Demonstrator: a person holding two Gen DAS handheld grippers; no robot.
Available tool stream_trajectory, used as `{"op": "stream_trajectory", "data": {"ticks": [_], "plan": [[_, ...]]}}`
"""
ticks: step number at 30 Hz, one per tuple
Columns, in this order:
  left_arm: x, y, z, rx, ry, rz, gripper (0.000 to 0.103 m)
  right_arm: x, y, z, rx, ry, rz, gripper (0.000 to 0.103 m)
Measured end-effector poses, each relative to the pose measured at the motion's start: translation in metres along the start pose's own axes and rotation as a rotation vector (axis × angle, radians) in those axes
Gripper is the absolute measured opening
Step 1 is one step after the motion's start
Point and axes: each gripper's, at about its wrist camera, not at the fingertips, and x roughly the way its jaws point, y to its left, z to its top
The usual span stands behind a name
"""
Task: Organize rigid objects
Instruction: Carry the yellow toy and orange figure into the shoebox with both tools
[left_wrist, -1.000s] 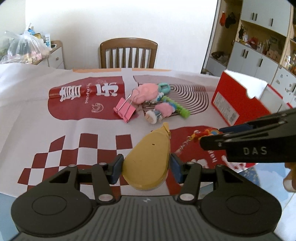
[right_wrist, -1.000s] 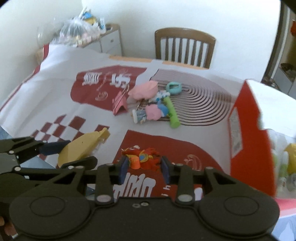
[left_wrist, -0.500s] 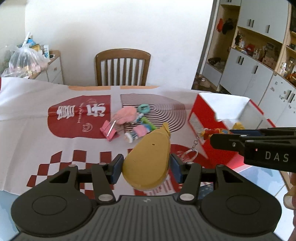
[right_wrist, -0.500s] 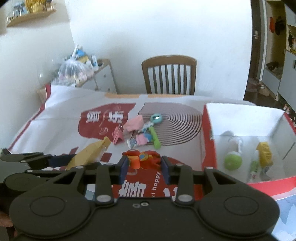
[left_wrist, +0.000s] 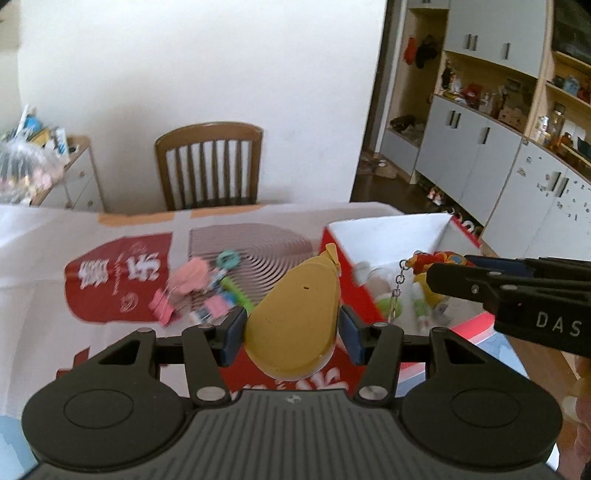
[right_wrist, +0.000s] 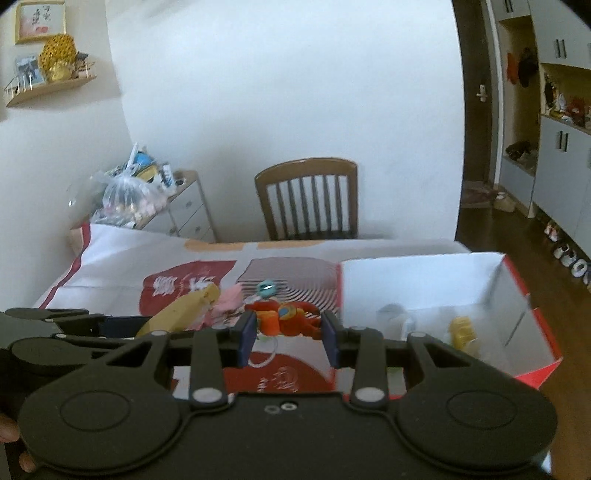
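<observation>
Yellow plastic, a teardrop-shaped piece (left_wrist: 295, 314), sat clamped in your left gripper (left_wrist: 291, 332), held up above the printed cloth on the surface (left_wrist: 44, 266). Your right gripper (right_wrist: 288, 332) was closed on an orange-red figure keychain (right_wrist: 282, 319), its chain and ring dangling over the open red box (right_wrist: 539, 332). A pink binder clip (left_wrist: 162, 312) and other small trinkets lay clustered on the cloth, left of the box.

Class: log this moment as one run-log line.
left gripper: grips yellow case | right gripper: grips orange keychain | red box: open
</observation>
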Motion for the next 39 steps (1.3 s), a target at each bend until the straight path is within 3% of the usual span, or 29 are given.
{"op": "stream_trajectory", "data": {"ticks": [11,20,30,39], "plan": [[0.034,-0.062,0.024,0.024,0.013,-0.024,0.053,-0.004,-0.067,0.004,0.005,-0.009,-0.048,0.036],[0.080,-0.102,0.031,0.052,0.051,-0.001,0.053,0.005,-0.119,0.002,0.003,0.017,-0.083,0.036],[0.145,-0.132,0.036,0.085,0.117,0.003,0.053,0.041,-0.164,-0.007,0.000,0.096,-0.106,0.036],[0.205,-0.143,0.041,0.102,0.200,0.059,0.053,0.083,-0.183,-0.007,-0.038,0.150,-0.100,0.036]]}}
